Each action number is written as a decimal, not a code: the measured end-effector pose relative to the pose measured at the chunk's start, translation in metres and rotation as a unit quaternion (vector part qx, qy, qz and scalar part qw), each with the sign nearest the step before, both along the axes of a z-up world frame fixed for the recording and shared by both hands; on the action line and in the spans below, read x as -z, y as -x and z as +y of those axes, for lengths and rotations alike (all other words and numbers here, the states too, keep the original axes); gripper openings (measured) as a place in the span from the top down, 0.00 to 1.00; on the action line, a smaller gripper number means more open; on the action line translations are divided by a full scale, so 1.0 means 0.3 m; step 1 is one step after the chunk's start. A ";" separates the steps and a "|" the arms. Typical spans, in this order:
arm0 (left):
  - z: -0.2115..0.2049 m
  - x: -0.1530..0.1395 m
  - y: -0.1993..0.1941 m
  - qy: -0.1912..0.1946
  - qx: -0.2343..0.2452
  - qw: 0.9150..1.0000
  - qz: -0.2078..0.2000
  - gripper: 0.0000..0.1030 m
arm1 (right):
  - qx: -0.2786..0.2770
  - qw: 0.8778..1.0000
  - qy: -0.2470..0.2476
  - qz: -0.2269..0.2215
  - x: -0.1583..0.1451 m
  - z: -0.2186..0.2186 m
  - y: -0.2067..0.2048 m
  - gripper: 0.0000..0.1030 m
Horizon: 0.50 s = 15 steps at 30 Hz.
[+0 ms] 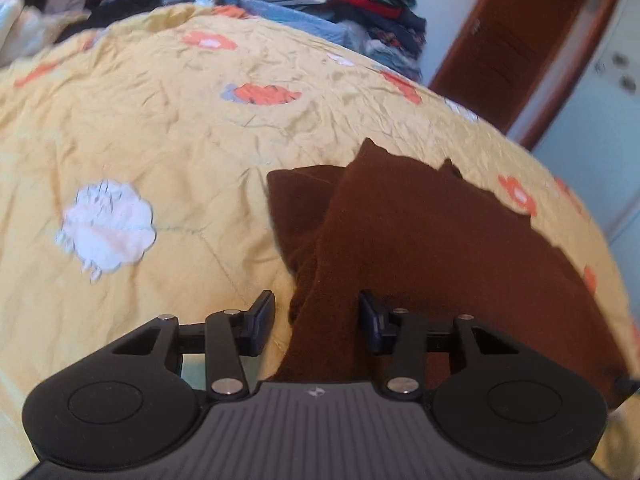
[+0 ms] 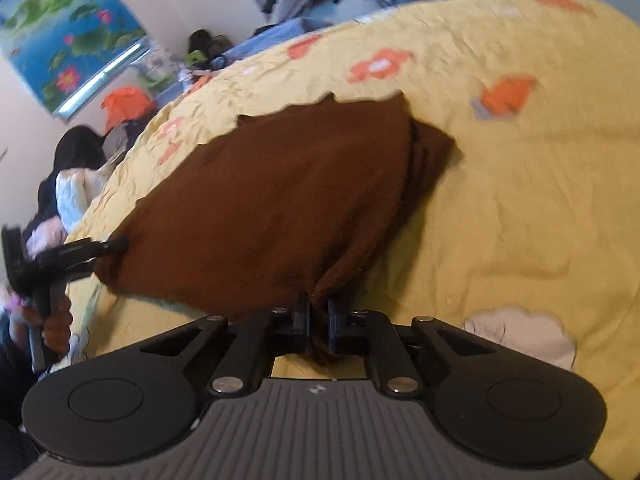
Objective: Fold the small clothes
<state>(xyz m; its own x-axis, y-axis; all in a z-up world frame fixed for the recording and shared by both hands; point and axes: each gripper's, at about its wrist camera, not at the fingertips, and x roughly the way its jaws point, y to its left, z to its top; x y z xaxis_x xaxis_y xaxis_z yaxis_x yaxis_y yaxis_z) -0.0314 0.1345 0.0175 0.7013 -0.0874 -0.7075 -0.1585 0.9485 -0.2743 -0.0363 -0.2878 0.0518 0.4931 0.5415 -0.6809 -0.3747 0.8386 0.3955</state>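
A soft brown fleece garment [image 2: 280,200], folded into a rounded wedge, lies on a bed under a crinkled yellow quilt [image 1: 160,140] with orange and white flower patches. The right tongs [image 2: 319,316] pinch its near edge. The left tongs [image 1: 316,320] stand spread, straddling a fold without pressing.

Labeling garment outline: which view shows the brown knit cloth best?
Right wrist view: the brown knit cloth shows nearly whole on the yellow floral bedspread, both gripped corners visible. Left wrist view shows it partly, its near end hidden behind the gripper body.
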 end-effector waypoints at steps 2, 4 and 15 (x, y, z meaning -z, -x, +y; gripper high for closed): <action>-0.049 0.009 0.002 -0.064 0.029 0.997 -0.013 0.55 | -0.012 0.997 0.071 -0.020 -0.005 0.016 0.002 0.87; -0.092 0.012 0.016 -0.115 0.041 0.992 -0.025 0.55 | -0.002 0.996 0.092 0.014 0.059 -0.010 -0.026 0.86; -0.521 -0.060 0.084 -0.247 0.191 0.938 -0.152 0.37 | -0.003 0.998 -0.033 -0.057 -0.085 0.171 -0.022 0.52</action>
